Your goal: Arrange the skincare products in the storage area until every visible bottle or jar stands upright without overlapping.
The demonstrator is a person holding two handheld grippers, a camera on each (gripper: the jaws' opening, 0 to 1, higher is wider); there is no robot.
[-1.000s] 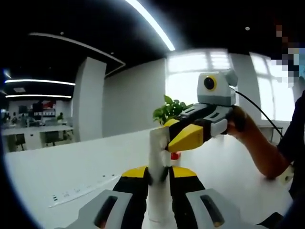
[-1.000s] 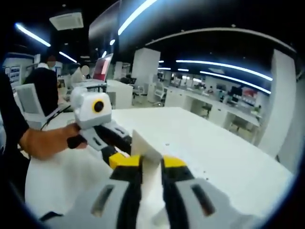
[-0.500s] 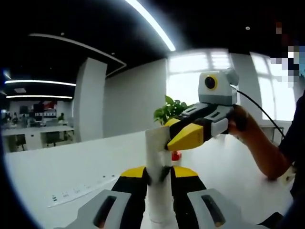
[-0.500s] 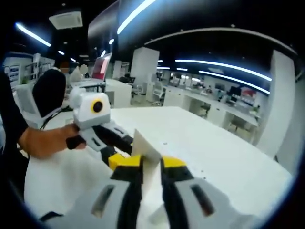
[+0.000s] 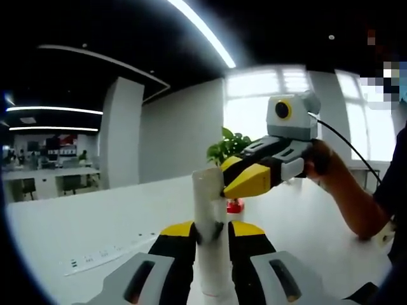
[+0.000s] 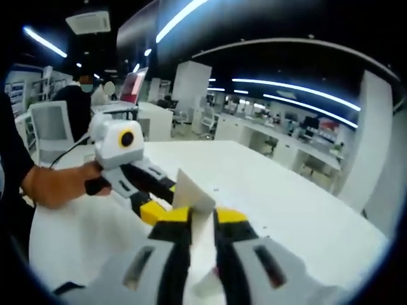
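Note:
A white skincare tube stands upright between the jaws of my left gripper, which is shut on its lower body. My right gripper comes in from the right of the left gripper view, its yellow tips pinched on the tube's upper end. In the right gripper view the same tube shows as a flat white wedge. My right gripper is shut on it there. Beside it on the left is the left gripper. The tube is held in the air above the white table.
A white power strip lies on the table at the left. A potted plant stands behind the tube. A person's hand holds the right gripper, another hand the left. Desks and a chair stand far back.
Both grippers keep their hold on the tube. The left gripper has drifted slightly left in the right gripper view, and a person in the far background has moved.

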